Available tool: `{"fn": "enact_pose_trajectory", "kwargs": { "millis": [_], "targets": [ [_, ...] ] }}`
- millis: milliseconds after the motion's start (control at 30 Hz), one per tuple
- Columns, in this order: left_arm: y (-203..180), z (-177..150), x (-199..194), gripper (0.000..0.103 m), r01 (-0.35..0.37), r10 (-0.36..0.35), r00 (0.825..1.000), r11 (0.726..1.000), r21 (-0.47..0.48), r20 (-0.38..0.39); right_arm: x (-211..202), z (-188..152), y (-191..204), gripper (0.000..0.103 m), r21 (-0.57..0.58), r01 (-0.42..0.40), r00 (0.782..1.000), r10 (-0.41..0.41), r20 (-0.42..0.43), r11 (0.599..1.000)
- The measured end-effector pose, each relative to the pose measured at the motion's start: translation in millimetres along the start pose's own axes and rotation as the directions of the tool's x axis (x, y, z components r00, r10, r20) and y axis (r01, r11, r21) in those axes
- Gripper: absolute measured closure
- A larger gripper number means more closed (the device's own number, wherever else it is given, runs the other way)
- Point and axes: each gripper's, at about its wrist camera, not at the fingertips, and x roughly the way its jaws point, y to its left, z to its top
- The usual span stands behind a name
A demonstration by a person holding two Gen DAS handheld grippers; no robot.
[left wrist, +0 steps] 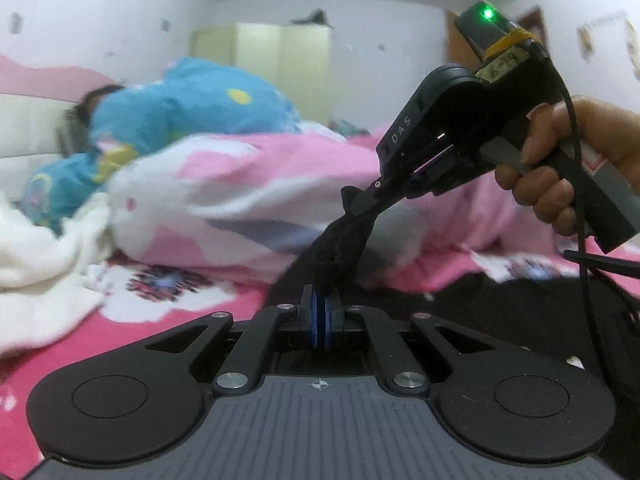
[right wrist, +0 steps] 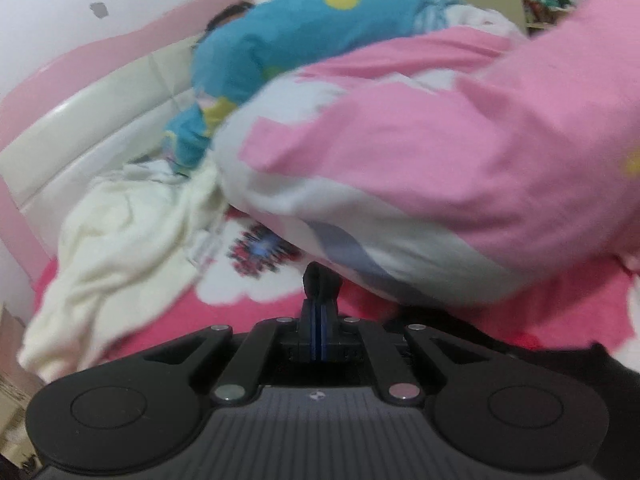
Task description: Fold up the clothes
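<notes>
A black garment [left wrist: 340, 248] hangs taut between my two grippers above the pink bed sheet [left wrist: 192, 312]. In the left wrist view my left gripper [left wrist: 320, 296] is shut on the garment's lower end. My right gripper [left wrist: 354, 200], held by a hand [left wrist: 560, 168], is shut on the upper end. More black cloth [left wrist: 520, 300] lies on the bed to the right. In the right wrist view my right gripper [right wrist: 319, 304] is shut, with a small bunch of the black garment [right wrist: 320, 280] sticking out past its tips. The garment's shape is hidden.
A bulky pink and white quilt [left wrist: 248, 184] lies across the bed behind the grippers. A person lies under a blue quilt [left wrist: 192, 100] by the cream headboard [right wrist: 100, 120]. A white blanket [right wrist: 120, 232] is heaped at the left. A wardrobe [left wrist: 280, 60] stands at the far wall.
</notes>
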Motion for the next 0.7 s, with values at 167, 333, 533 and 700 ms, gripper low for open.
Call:
{"fn": "enact_pose_trajectory", "kwargs": {
  "millis": [167,333,533,700],
  "targets": [
    [-17.5,-10.0,7.1,0.097,0.067,-0.061,0.994,0.995,0.07,-0.092,20.0,-32.9,-38.6,0.1,0.055,0.054,0.998,-0.052,-0.041,0.997],
    [-17.0,-9.5,-1.3,0.073,0.16,-0.15,0.98,0.985,0.071,-0.134,44.0,-58.1,-86.9,0.084,0.205,0.104,0.991,-0.084,-0.104,0.973],
    [2.1,-3.3,-10.9,0.073,0.139,-0.123,0.976,0.987,0.076,-0.182,11.0,-69.6,-107.1,0.077,0.335,0.073,0.997,-0.06,-0.049,0.939],
    [20.0,-6.3,-6.8,0.073,0.055,-0.035,0.966,0.996,0.073,-0.258,-19.0,-79.1,-83.3,0.077,0.286,0.011,1.0,-0.003,-0.029,0.958]
  ]
}}
